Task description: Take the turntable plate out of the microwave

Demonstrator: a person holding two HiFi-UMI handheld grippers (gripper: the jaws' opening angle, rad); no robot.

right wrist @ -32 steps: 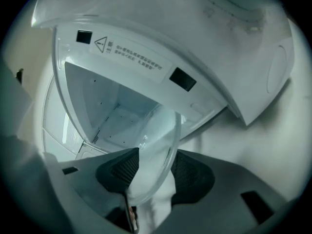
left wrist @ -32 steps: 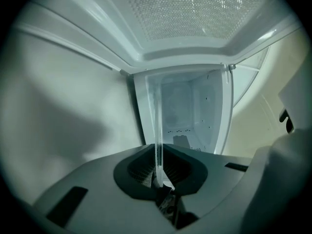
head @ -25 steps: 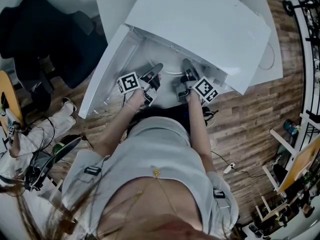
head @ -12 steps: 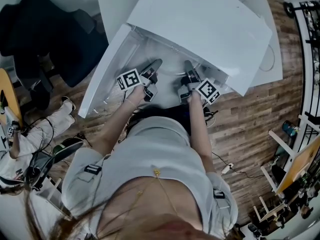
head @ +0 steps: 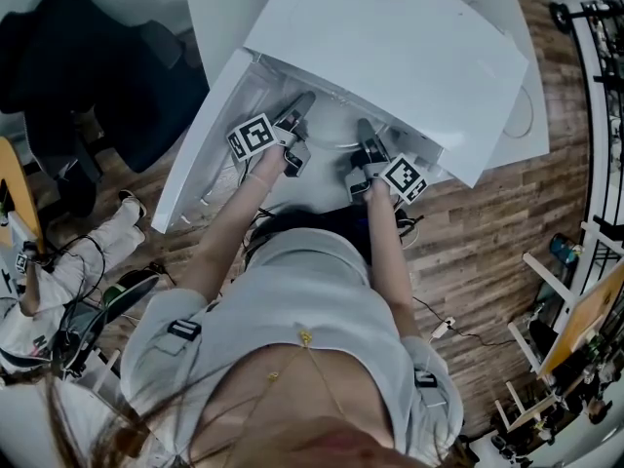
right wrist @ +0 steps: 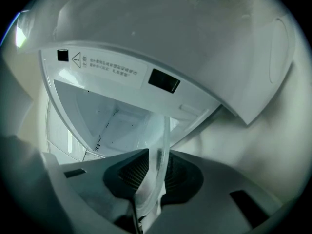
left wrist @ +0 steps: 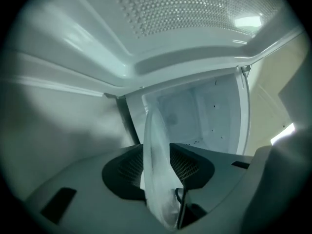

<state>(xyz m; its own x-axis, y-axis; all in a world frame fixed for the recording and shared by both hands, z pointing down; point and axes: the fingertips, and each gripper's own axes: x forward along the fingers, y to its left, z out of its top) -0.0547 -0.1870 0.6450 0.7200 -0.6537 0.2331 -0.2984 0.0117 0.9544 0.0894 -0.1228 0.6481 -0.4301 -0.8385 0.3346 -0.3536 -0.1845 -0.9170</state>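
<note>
Two grippers reach into the white box-shaped microwave (head: 390, 47) that fills the head view's upper middle. Its clear round glass turntable plate (head: 330, 133) sits inside, near the opening. Right gripper (right wrist: 153, 172) jaws have just narrowed onto the plate's rim. Left gripper (left wrist: 158, 162) jaws have just been opening, with the rim between them but not yet pinched. The glass looks heavy, stiff, slick and breakable, so opposite rim edges seem the best hold.

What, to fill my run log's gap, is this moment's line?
right tool: just closed on turntable plate | left tool: jaws just opened, rim between, unclamped | microwave: open
</note>
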